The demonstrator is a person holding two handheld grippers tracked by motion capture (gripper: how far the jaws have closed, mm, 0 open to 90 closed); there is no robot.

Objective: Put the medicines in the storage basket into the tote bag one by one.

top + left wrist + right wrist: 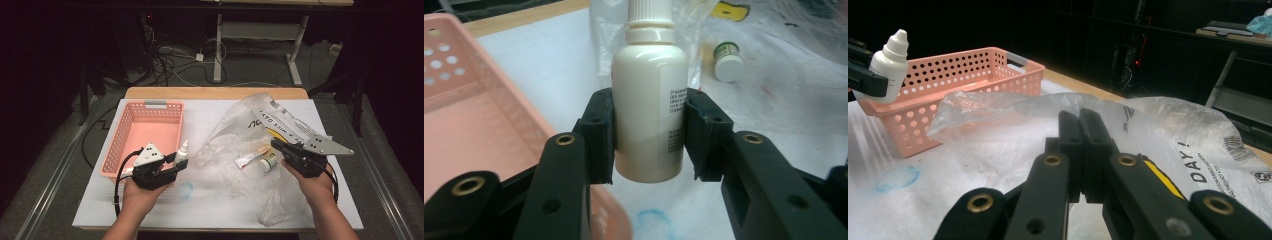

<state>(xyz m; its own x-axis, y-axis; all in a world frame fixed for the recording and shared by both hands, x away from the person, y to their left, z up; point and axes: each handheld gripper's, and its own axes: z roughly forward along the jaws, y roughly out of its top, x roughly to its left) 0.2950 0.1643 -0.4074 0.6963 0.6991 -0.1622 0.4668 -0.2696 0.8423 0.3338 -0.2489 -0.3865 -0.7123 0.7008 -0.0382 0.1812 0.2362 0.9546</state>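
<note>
My left gripper (181, 162) is shut on a white dropper bottle (183, 151), held upright just above the table beside the right wall of the pink perforated basket (116, 140). In the left gripper view the pads (600, 135) press both sides of the bottle (649, 110). My right gripper (276, 145) is shut, its tips (1080, 125) pinching the raised rim of a clear printed plastic bag (235, 130). The bottle (890, 60) stands before the basket (958, 70) in the right gripper view.
A small white-capped jar with a green label (268, 162) and a flat tube (250, 157) lie on the bag. A blue ring mark (186, 190) is on the white table cover. Cables and a desk frame stand on the floor beyond the table's far edge.
</note>
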